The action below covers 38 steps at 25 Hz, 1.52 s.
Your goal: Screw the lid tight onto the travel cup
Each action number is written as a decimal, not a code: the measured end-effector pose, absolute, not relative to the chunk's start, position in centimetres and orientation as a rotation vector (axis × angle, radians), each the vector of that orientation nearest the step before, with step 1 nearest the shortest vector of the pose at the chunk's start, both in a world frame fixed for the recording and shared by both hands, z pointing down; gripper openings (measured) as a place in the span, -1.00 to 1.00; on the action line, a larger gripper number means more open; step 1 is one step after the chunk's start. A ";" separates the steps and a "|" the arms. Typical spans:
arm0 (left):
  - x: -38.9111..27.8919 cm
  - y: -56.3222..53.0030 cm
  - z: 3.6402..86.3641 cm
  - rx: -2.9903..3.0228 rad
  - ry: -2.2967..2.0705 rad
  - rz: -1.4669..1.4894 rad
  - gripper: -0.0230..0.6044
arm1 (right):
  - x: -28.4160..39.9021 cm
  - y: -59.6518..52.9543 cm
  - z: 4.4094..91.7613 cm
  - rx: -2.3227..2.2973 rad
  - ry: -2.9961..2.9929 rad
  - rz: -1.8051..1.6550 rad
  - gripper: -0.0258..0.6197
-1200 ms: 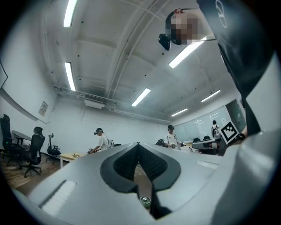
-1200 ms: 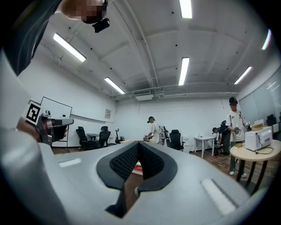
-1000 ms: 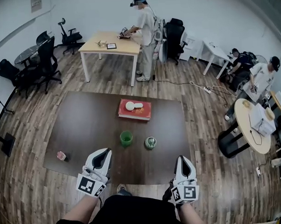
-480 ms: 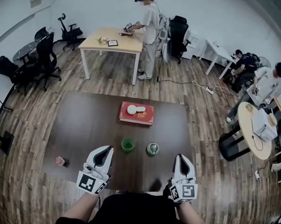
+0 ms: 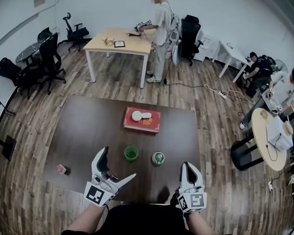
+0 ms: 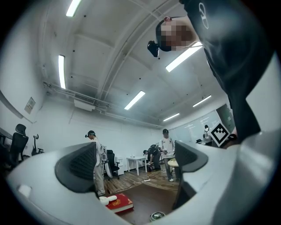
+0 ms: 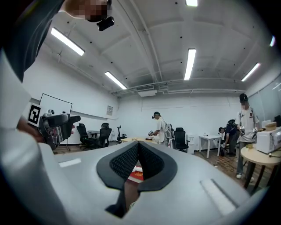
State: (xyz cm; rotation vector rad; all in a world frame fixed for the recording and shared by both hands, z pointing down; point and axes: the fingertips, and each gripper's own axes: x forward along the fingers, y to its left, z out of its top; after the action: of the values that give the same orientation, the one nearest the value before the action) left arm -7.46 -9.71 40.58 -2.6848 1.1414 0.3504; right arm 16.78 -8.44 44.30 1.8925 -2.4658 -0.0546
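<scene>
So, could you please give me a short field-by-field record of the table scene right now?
cup: green travel cup, upright, uncovered, on dark table
lid: on the table, right of cup, not touching
left gripper: jaws just opened wide, nothing between them
right gripper: shut, empty
other: red book behind cup

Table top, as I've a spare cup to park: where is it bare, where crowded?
Bare: the table left of the red book, up to the small pink thing; also the right edge past the lid. Crowded: centre front, green cup beside lid.
</scene>
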 end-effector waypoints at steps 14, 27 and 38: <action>-6.1 -12.6 49.8 -2.790 1.207 0.035 0.80 | 16.7 -11.4 45.7 1.734 -2.480 -0.039 0.94; -5.4 -21.5 69.9 -2.938 1.301 -0.115 0.77 | 16.5 -14.3 52.6 1.634 -2.348 0.111 0.93; -2.6 -25.6 79.6 -3.000 1.175 -0.334 0.64 | 15.1 -17.9 61.3 1.566 -2.315 0.237 0.93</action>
State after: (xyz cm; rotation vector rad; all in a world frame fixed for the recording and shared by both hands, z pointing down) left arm -2.58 -25.55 79.61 -2.9996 1.1748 -0.3341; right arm 15.12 -17.95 61.26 1.5661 -2.3145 0.2371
